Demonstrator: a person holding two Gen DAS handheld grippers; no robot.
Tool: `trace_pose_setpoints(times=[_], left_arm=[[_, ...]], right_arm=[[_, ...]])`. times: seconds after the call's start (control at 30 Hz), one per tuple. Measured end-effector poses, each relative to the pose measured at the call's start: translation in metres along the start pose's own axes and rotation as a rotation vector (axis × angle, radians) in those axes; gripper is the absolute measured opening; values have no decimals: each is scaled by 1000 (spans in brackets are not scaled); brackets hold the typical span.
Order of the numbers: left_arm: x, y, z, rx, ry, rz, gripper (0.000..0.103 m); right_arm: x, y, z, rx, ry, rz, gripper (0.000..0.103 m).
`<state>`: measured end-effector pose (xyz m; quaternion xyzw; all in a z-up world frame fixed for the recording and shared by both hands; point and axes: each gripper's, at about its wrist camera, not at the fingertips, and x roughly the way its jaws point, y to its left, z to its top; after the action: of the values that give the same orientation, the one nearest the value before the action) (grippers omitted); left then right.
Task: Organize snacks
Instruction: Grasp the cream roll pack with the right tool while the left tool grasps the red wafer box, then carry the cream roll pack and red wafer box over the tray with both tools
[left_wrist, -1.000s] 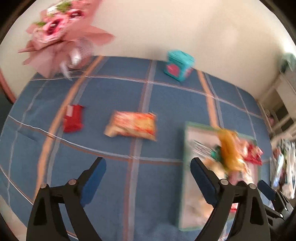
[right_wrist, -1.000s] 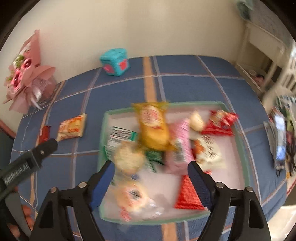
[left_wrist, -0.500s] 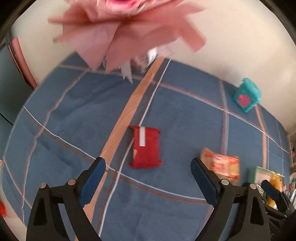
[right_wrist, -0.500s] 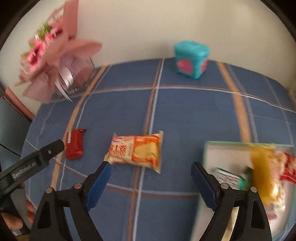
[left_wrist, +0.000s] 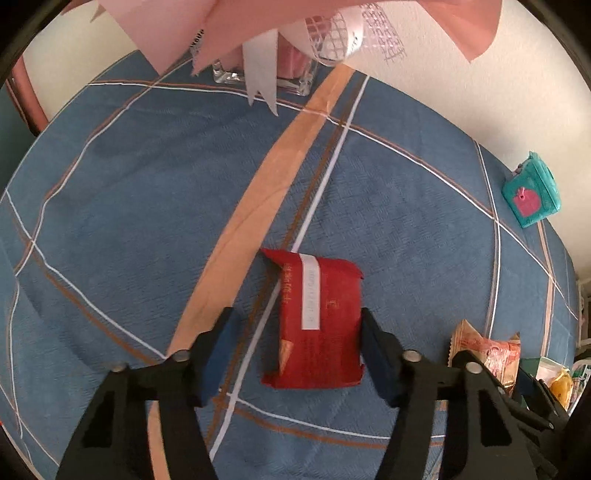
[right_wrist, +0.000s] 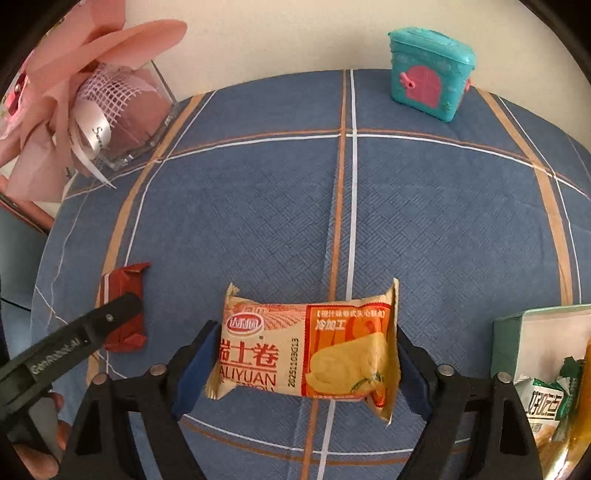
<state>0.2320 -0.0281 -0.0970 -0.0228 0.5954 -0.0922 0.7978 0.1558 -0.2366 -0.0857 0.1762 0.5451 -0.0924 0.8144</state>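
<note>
Now your left gripper (left_wrist: 295, 350) points steeply down over the blue plaid tablecloth (left_wrist: 110, 206), and the red snack packet (left_wrist: 317, 321) lies flat between its fingers. Its jaws have just been closing: the right blue pad sits against the packet's edge, while the left pad (left_wrist: 218, 350) stands clear with bare cloth showing between it and the wrapper, so nothing is clamped yet. Your right gripper (right_wrist: 303, 365) straddles the orange and cream Swiss roll packet (right_wrist: 306, 347), which lies flat on the cloth lengthwise across the gap. Its jaws have also just been narrowing, and both pads stand right at the packet's crimped ends, though you cannot tell whether they press on it. From the right wrist view, the red packet lies well left of the roll packet, partly behind your left gripper's black finger. A green-rimmed tray (right_wrist: 517, 332) holding more snacks sits at the right edge. Farther back stand a teal toy box with a pink door (right_wrist: 428, 77) and a pink wrapped bouquet (right_wrist: 81, 88) in a glass vase.
</note>
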Motion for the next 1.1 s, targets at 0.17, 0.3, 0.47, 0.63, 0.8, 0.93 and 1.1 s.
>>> trace_pose_setpoints(times=[0.17, 0.3, 0.47, 0.63, 0.8, 0.93, 1.1], left_arm=[[-6, -11, -11, 20, 4, 4, 41], [-23, -22, -31, 17, -3, 4, 41], [-50, -46, -66, 13, -7, -43, 41], [-83, -79, -97, 43, -24, -82, 41], [-119, -119, -130, 104, -76, -146, 41], [-131, -166, -156, 226, -115, -144, 41], [-123, -215, -183, 322, -86, -177, 41]], right_arm=[[-14, -6, -8, 10, 9, 24, 74], [-42, -16, -23, 20, -11, 44, 74], [-87, -33, -48, 40, -40, 60, 74], [-138, -57, -73, 76, -82, 16, 74], [-176, -103, -99, 146, -121, -24, 74], [-198, -153, -122, 224, -132, -75, 74], [-203, -212, -143, 325, -109, -128, 74]])
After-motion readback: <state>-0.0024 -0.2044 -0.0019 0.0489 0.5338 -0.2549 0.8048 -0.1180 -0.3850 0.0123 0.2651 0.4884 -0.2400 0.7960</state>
